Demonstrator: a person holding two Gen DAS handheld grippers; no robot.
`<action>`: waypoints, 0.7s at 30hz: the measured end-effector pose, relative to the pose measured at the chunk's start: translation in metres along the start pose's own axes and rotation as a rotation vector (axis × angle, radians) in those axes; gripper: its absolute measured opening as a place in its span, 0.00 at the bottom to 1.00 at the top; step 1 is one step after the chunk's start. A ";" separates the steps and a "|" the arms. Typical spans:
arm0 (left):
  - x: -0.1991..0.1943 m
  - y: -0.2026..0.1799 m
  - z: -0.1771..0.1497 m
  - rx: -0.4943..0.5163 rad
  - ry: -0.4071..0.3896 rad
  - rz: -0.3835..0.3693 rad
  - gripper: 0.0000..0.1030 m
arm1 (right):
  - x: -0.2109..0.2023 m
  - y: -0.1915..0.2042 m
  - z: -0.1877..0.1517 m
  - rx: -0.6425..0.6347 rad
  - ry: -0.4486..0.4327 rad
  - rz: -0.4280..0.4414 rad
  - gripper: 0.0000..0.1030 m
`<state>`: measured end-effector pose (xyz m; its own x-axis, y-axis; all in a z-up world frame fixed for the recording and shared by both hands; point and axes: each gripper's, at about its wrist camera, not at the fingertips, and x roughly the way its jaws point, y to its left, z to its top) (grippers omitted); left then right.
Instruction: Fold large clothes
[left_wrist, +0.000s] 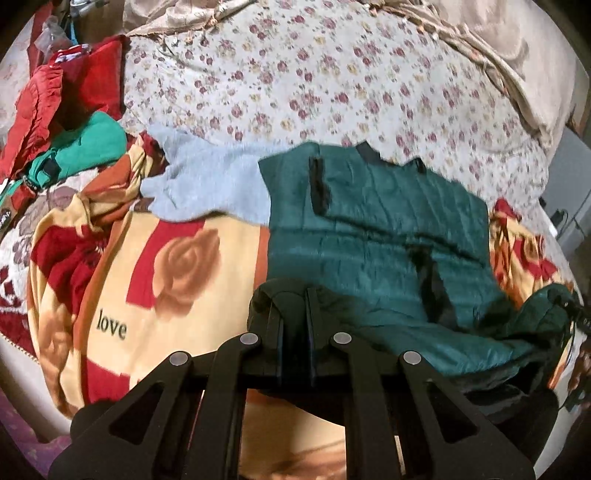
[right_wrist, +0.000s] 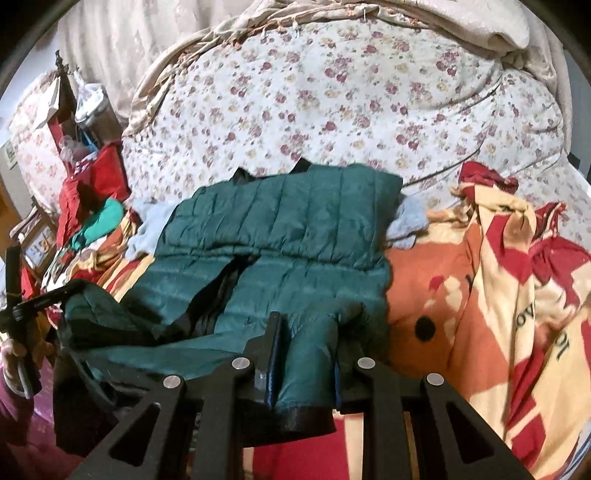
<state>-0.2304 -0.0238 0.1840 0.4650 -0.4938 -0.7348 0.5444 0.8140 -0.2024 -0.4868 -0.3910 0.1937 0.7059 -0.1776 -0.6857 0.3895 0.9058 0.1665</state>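
Left gripper pinches green jacket; right gripper clamps hem.

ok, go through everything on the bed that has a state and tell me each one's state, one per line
green puffer jacket: spread on the blanket, partly folded
left gripper: shut on the jacket's edge
right gripper: shut on a jacket sleeve
rose blanket: rumpled
light blue garment: crumpled, partly under the jacket
red clothes: heaped

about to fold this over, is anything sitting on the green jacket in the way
Nothing visible lies on the green quilted jacket. The left gripper and right gripper both grip its near edge; a light blue garment lies partly under it.
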 end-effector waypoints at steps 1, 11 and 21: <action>0.002 0.000 0.005 -0.007 -0.005 0.001 0.08 | 0.003 -0.002 0.006 0.005 -0.006 -0.001 0.20; 0.029 -0.011 0.047 -0.009 -0.044 0.047 0.08 | 0.034 -0.011 0.049 0.009 -0.032 -0.029 0.20; 0.067 -0.026 0.107 -0.001 -0.090 0.108 0.08 | 0.082 -0.025 0.108 0.032 -0.041 -0.083 0.20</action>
<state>-0.1382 -0.1109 0.2091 0.5816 -0.4287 -0.6913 0.4872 0.8641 -0.1260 -0.3747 -0.4702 0.2098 0.6938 -0.2676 -0.6686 0.4658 0.8748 0.1332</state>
